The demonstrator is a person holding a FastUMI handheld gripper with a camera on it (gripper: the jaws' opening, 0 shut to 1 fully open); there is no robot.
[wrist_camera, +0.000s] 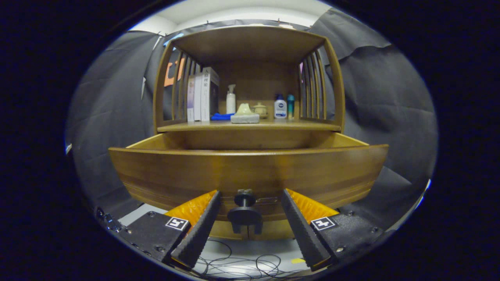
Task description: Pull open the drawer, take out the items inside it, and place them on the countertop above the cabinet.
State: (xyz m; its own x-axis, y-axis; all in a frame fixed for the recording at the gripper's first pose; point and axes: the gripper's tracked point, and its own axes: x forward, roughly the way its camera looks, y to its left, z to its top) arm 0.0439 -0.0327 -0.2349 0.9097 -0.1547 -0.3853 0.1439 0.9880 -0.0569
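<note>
Books (202, 95): three or so stand upright at the left end of the worktop (281, 125), against the cabinet's left slatted side.
Blue cloth (221, 116): lies flat on the worktop just right of the books, touching or nearly touching the pale block beside it.
White pump bottle (231, 100): upright behind the cloth, near the back panel.
Pale block (245, 115): sits at the front edge of the worktop near its middle, with a cream, rounded piece resting on top.
Small lidded pot (259, 109): stands just behind and to the right of the block.
White and blue bottle (280, 107): upright toward the right end of the worktop.
Teal can (290, 105): upright, just beside that bottle, close to the right slatted side.
Drawer (250, 171): pulled well out below the worktop; its curved wooden front faces the camera and hides the inside, so what lies in it cannot be told.
Drawer knob (245, 199): dark, low on the middle of the drawer front, with a dark fitting below it.
Gripper (247, 195): fingers spread wide, one on each side of the knob and clear of it, tips near the lower front of the drawer; nothing is held.
Cables (242, 265): thin loops on the floor beneath the drawer.
</note>
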